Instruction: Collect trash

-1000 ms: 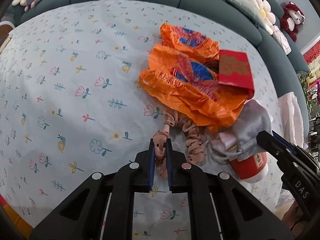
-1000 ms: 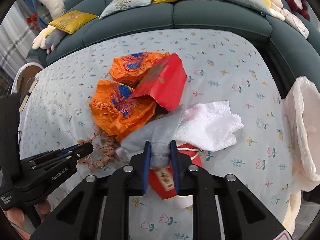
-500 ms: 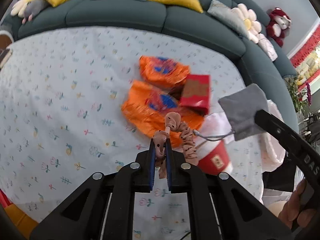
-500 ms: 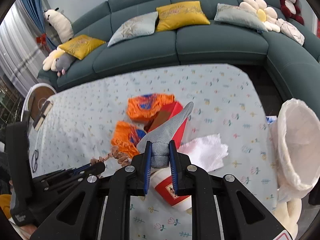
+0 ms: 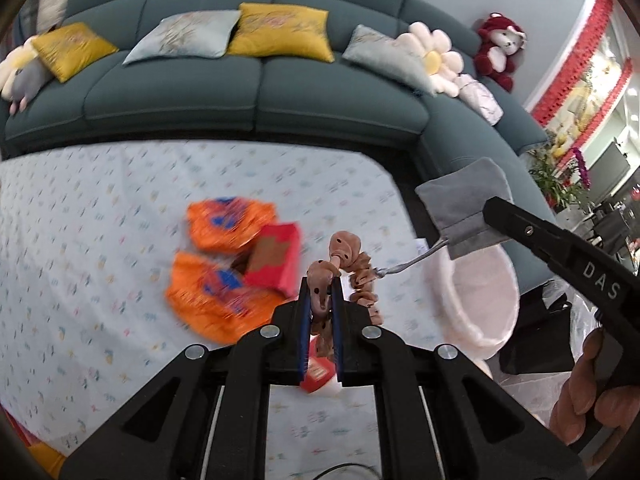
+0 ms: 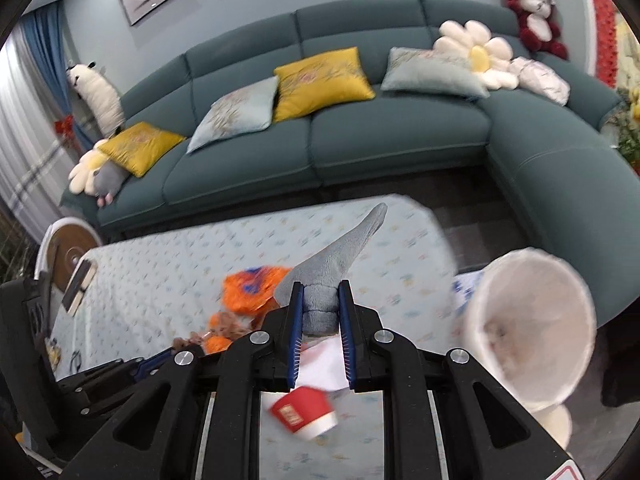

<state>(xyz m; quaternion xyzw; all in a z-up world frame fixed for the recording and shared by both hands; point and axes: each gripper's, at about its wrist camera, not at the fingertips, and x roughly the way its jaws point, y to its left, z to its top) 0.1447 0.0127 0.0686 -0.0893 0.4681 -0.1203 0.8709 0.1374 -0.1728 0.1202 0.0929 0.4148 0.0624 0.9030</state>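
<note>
Clearly, a pinkish-brown spotted scrunchie is clamped between the blue pads of the left gripper and is carried above the table; its ruffled loop hangs down beside and beyond the fingers. A grey cloth pouch is pinched in the right gripper, its jaws clenched on the bunched end while the free end points up and away; in the left wrist view the same pouch is seen held aloft by the black right gripper, with a thin grey cord trailing from it toward the scrunchie. Below both grippers, the table is covered by a pale floral cloth; on it two orange snack bags lie close together, and a red packet is propped on them; a red paper cup lies on its side near the table's near edge, and white tissue is seen just beyond it, partly hidden by the right gripper. A bin lined with a white bag stands off the table's right end, its mouth open. A teal corner sofa with yellow and grey cushions is set behind the table; a red plush bear sits at its far corner. Fingers of a hand are wrapped around the right gripper's handle.
</note>
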